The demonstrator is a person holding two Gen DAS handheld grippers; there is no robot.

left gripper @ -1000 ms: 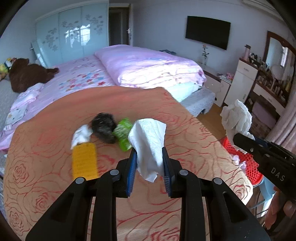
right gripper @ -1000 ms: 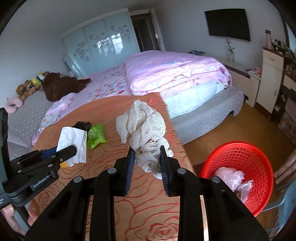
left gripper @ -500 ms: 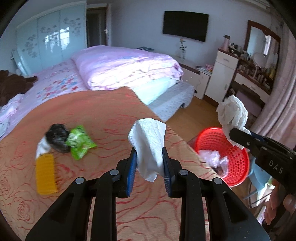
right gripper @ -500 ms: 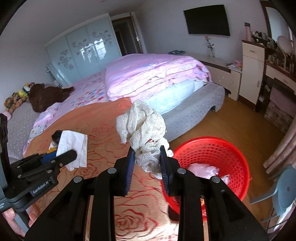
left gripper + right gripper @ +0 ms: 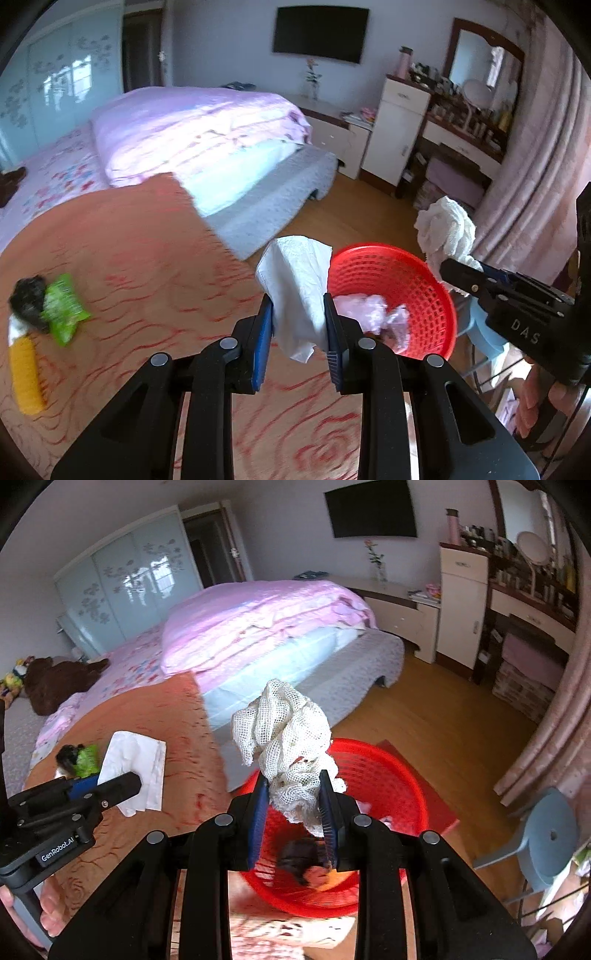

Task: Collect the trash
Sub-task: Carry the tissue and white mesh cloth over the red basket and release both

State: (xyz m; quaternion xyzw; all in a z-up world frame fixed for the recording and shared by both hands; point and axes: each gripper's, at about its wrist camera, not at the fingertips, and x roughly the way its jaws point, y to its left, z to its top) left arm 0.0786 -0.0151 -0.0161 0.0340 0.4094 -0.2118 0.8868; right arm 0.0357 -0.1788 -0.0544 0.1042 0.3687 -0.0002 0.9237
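My left gripper (image 5: pixel 298 325) is shut on a white paper tissue (image 5: pixel 295 284), held over the edge of the orange rose-patterned cover (image 5: pixel 147 258) just left of the red basket (image 5: pixel 424 288). My right gripper (image 5: pixel 291 805) is shut on a crumpled white mesh cloth (image 5: pixel 288 738), above the near rim of the red basket (image 5: pixel 388 775). The basket holds pinkish plastic (image 5: pixel 373 310) and dark scraps (image 5: pixel 299 856). In the right wrist view the left gripper (image 5: pixel 125 786) and its tissue (image 5: pixel 136 764) show at the left. The mesh cloth (image 5: pixel 447 229) shows at the right of the left wrist view.
A green wrapper (image 5: pixel 62 310), a black lump (image 5: pixel 26 299) and a yellow item (image 5: pixel 24 373) lie on the cover at left. A bed with pink bedding (image 5: pixel 199 129), wooden floor (image 5: pixel 443 723), a dresser (image 5: pixel 402 129), a curtain (image 5: pixel 535 184) and a blue stool (image 5: pixel 550 834) surround the basket.
Both grippers have swung right from over the cover toward the red basket, each keeping its hold. The right gripper's cloth now hangs over the basket; the trash on the cover has slid to the left.
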